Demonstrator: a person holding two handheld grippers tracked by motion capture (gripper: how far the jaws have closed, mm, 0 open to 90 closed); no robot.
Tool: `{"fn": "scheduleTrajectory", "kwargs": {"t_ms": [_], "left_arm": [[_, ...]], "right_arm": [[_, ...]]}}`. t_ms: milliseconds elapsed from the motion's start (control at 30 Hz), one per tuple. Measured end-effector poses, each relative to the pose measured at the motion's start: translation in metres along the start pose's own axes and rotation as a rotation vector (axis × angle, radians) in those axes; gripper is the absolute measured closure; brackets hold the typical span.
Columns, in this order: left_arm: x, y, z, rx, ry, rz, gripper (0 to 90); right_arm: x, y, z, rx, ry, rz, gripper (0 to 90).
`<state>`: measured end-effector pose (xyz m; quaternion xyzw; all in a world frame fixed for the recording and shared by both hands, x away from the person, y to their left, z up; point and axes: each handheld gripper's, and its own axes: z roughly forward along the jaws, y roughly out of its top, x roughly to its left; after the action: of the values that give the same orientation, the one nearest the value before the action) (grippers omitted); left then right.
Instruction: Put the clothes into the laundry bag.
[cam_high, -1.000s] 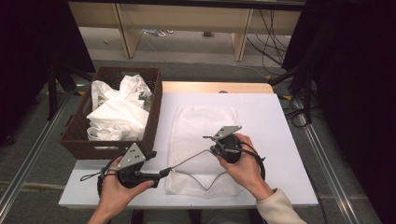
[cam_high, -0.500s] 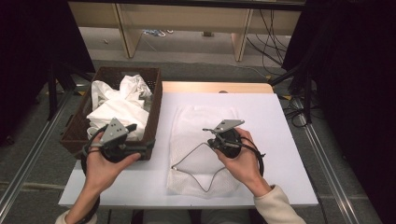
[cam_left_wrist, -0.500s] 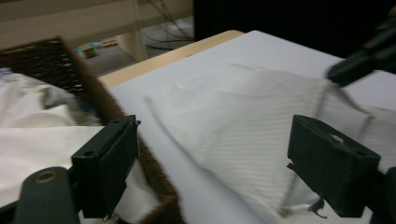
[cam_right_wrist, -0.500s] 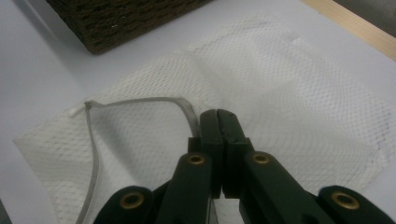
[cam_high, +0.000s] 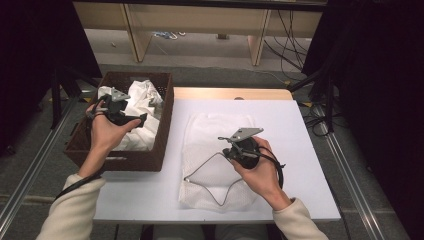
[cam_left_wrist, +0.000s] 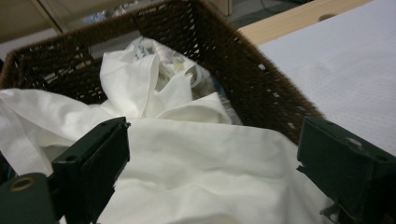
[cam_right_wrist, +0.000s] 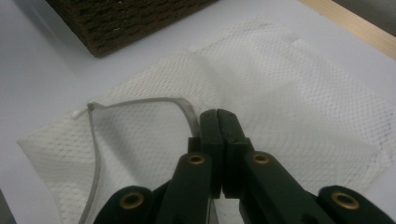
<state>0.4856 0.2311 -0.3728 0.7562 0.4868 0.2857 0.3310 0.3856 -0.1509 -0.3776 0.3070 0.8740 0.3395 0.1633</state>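
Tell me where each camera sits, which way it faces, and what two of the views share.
High view: above the person's side, facing forward and down on the white table; both forearms, left tongs, right tongs.
Left gripper view: rides the left tongs, jaws open, facing white cloths in the wicker basket.
Right gripper view: rides the right tongs, shut on the grey drawstring of the mesh bag.
Shared: the gripper views both show the basket; the high view shows it too.

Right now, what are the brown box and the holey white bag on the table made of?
The brown basket looks like woven wicker or rattan, matte: its walls show plaited strands with small gaps. The white bag seems to be fine fabric mesh, probably synthetic: a netted grid of tiny holes shows, and it lies limp and flat. Its grey edge looks like a zip or cord.
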Motion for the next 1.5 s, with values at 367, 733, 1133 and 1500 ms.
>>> {"fn": "scheduleTrajectory", "kwargs": {"t_ms": [367, 733, 1133, 1500], "left_arm": [[0.011, -0.013, 0.066, 0.229, 0.047, -0.081, 3.3], [0.009, -0.027, 0.096, 0.359, 0.067, -0.130, 0.0], [0.011, -0.032, 0.109, 0.379, 0.034, -0.133, 20.2], [0.005, -0.030, 0.106, 0.378, 0.000, -0.166, 56.7]], "right_arm": [[-0.001, -0.001, 0.001, -0.018, -0.007, 0.000, 90.0], [0.002, -0.001, -0.002, -0.002, -0.014, 0.025, 90.0], [-0.001, -0.002, -0.002, 0.023, 0.004, 0.034, 90.0], [-0.005, -0.004, 0.001, 0.021, 0.011, 0.015, 90.0]]}}
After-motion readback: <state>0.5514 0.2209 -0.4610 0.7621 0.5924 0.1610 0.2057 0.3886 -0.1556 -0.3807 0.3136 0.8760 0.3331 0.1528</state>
